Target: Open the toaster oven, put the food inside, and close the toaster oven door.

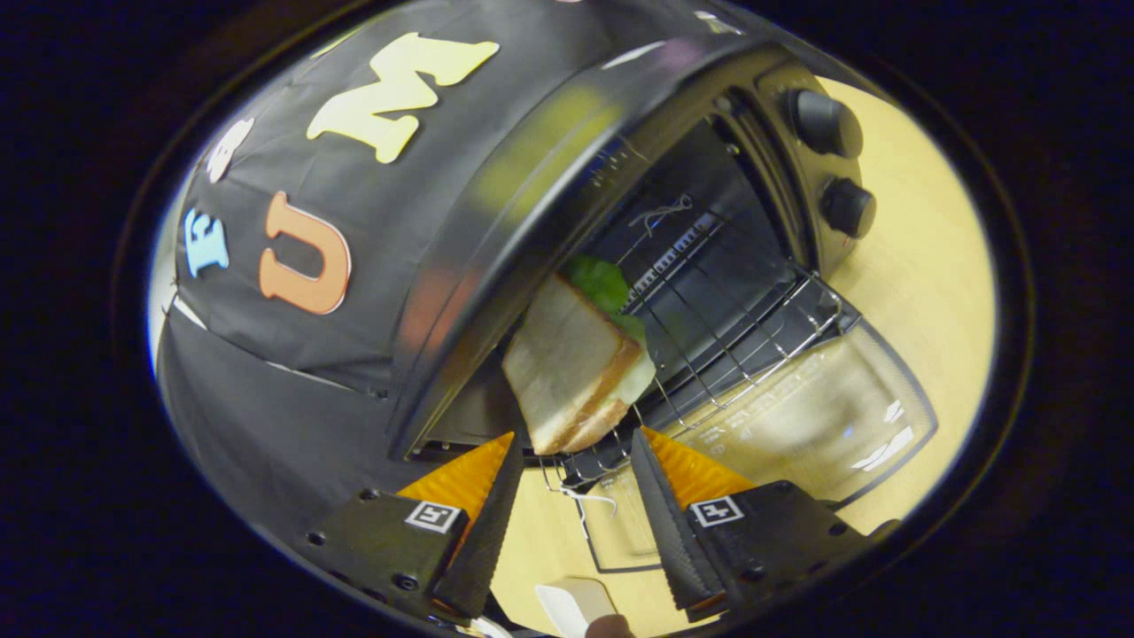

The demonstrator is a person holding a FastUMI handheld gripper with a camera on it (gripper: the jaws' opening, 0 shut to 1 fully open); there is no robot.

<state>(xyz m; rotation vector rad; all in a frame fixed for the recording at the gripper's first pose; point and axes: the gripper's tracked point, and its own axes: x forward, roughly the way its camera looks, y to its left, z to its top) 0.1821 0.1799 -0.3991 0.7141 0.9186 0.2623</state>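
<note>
Though blurred — sandwich [567,363] beyond parted jaws

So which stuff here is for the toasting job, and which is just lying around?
For the job:
- sandwich, on the rack just ahead of the open gripper
- toaster oven
- its door, folded down open
- wire rack

Just lying around:
- pale object on the wooden table

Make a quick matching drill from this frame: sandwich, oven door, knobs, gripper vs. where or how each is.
Things:
1. sandwich
2. door
3. knobs
4. hand-held gripper

States:
A. folded down flat, open
B. on the oven's front panel, beside the cavity
C. open, fingers apart
D. on the wire rack, just ahead of the fingers

Pairs: 1-D, 2-A, 3-B, 4-C
</note>
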